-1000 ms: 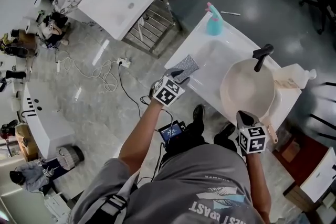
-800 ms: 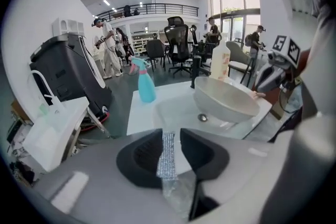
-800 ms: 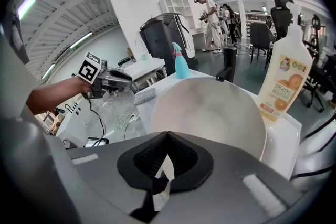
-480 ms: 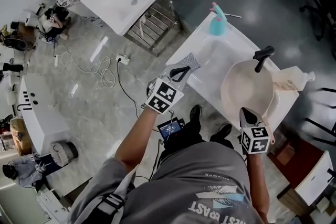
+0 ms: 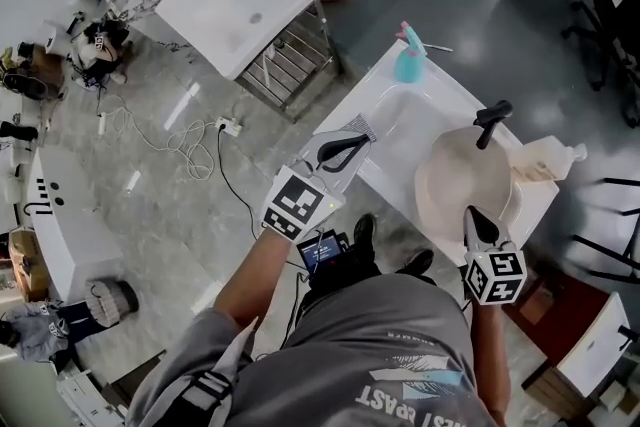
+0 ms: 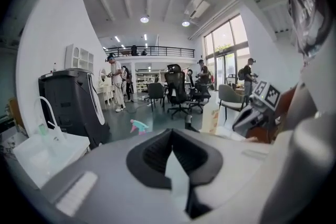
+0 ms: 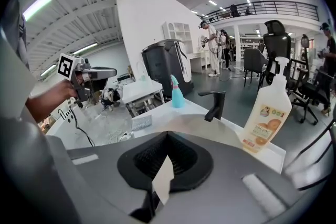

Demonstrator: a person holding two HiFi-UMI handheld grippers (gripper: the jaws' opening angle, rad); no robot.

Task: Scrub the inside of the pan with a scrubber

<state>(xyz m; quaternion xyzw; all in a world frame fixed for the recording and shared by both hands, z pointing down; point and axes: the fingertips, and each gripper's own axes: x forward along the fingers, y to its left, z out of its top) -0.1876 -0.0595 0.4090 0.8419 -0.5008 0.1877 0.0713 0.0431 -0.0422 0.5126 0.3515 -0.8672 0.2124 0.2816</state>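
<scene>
The person is holding the left tool (image 5: 357,143) up above the near left edge of the white bench (image 5: 395,95), and its jaws are pressing together with nothing between them, as the left gripper view is showing (image 6: 176,165). The right gripper view is catching that same tool (image 7: 113,72) raised well clear of the bench top and carrying nothing. The grey scrubber (image 5: 363,124) is lying flat on the bench near its left corner, apart from both tools, and it is showing there in the right gripper view too (image 7: 142,122). The cream pan (image 5: 462,183) is sitting on the right part of the bench, below the black tap (image 5: 490,120). The right tool (image 5: 472,215) is pointing at the pan's near rim, and its jaws are also meeting with nothing gripped (image 7: 161,178); whether it is touching the rim I cannot tell. A teal spray bottle (image 5: 408,57) is standing at the far corner of the bench, and a pale soap bottle (image 5: 545,158) is lying just right of the tap, beside the pan.
</scene>
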